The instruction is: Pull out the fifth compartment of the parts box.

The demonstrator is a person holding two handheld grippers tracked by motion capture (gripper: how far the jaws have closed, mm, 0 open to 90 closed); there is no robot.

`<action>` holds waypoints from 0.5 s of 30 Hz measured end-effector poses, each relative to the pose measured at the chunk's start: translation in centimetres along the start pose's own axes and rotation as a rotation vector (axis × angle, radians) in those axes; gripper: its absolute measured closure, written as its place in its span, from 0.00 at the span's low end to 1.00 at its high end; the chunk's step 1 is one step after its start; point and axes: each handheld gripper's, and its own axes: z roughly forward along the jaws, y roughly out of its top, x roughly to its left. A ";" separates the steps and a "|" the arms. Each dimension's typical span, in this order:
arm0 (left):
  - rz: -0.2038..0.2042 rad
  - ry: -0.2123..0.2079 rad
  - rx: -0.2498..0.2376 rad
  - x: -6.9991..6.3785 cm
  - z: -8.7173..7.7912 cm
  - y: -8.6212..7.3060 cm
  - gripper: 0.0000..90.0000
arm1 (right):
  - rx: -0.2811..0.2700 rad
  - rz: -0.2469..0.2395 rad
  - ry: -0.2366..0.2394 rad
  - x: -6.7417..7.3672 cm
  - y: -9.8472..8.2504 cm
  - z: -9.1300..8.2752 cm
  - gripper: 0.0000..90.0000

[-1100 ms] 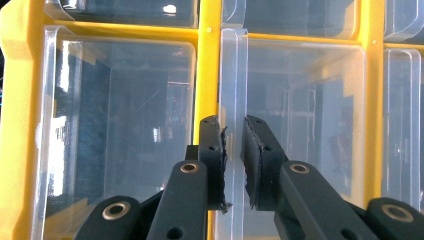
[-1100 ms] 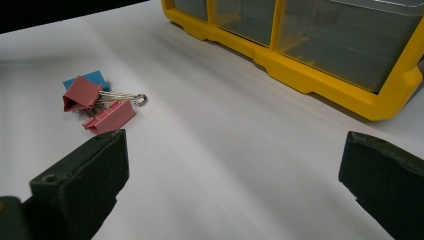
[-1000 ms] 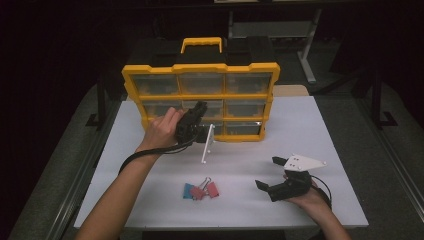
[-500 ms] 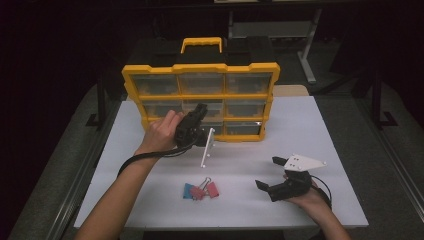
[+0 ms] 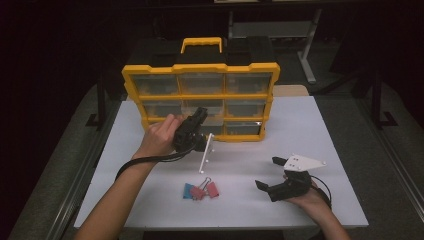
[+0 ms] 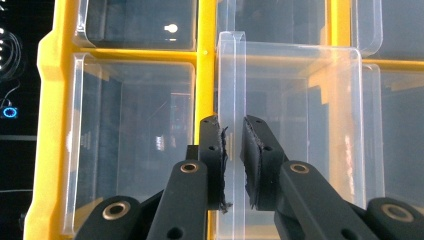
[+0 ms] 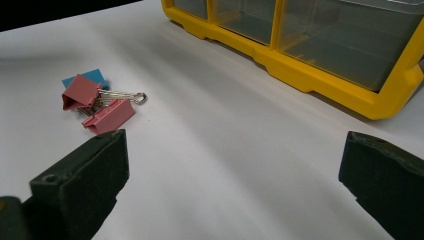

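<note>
Nothing has moved: left hand-held gripper [image 6: 232, 150] still pinches the drawer [image 6: 290, 125] handle.

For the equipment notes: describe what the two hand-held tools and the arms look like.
Both tools are black, each with two jointed jaws and brass-coloured pivot rivets. The left tool trails a black cable. The right tool carries a grey three-cornered plate on top. Forearms are bare, no sleeves.

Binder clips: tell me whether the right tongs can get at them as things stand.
Probably yes. The right tongs stand open on the white table, with bare tabletop between them and the binder clips. The left tongs are away at the clear drawer.
</note>
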 end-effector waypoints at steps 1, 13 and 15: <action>0.001 0.000 0.001 0.0 -0.1 0.0 0.89 | 0.000 0.000 0.000 0.0 0.0 0.0 0.00; 0.011 0.012 -0.009 -0.3 -1.3 0.5 0.89 | 0.001 0.001 0.001 0.0 0.0 0.0 0.00; 0.010 0.011 -0.007 -0.3 -1.5 0.6 0.89 | 0.000 0.002 0.001 0.0 0.0 0.0 0.00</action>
